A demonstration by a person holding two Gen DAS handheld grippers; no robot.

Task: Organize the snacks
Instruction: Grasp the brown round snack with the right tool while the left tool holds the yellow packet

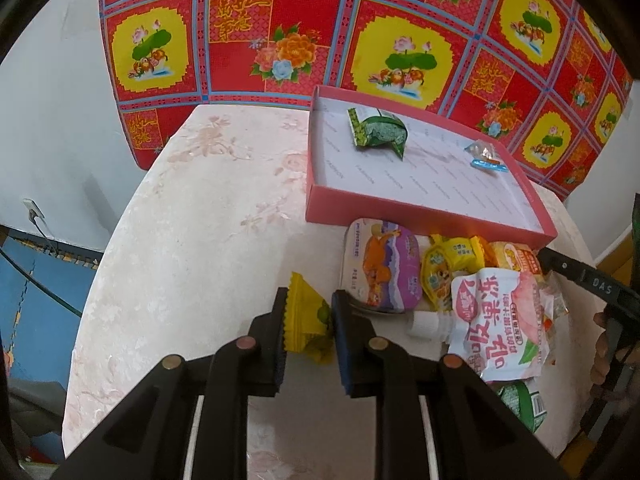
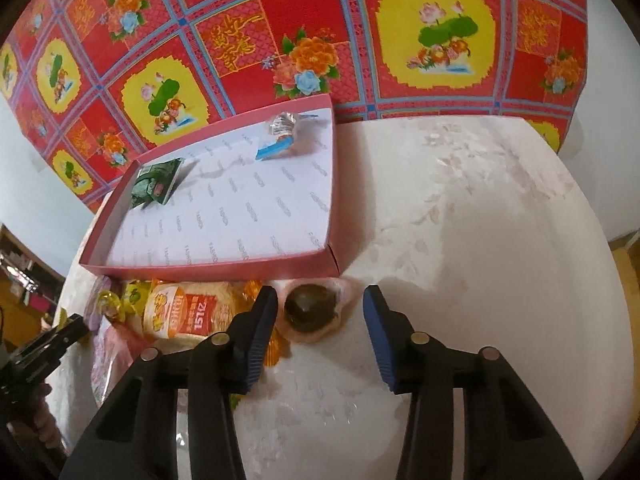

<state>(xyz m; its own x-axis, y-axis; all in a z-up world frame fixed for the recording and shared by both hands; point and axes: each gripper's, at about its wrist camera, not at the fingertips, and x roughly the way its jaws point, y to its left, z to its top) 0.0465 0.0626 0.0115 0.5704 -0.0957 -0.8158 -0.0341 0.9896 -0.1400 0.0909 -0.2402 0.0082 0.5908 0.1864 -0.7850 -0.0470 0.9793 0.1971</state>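
The left gripper pinches a yellow candy wrapper above the table; the right gripper stands spread around a dark round snack, pads clear. Beyond lie piled snack packets, then the pink box holding a green packet
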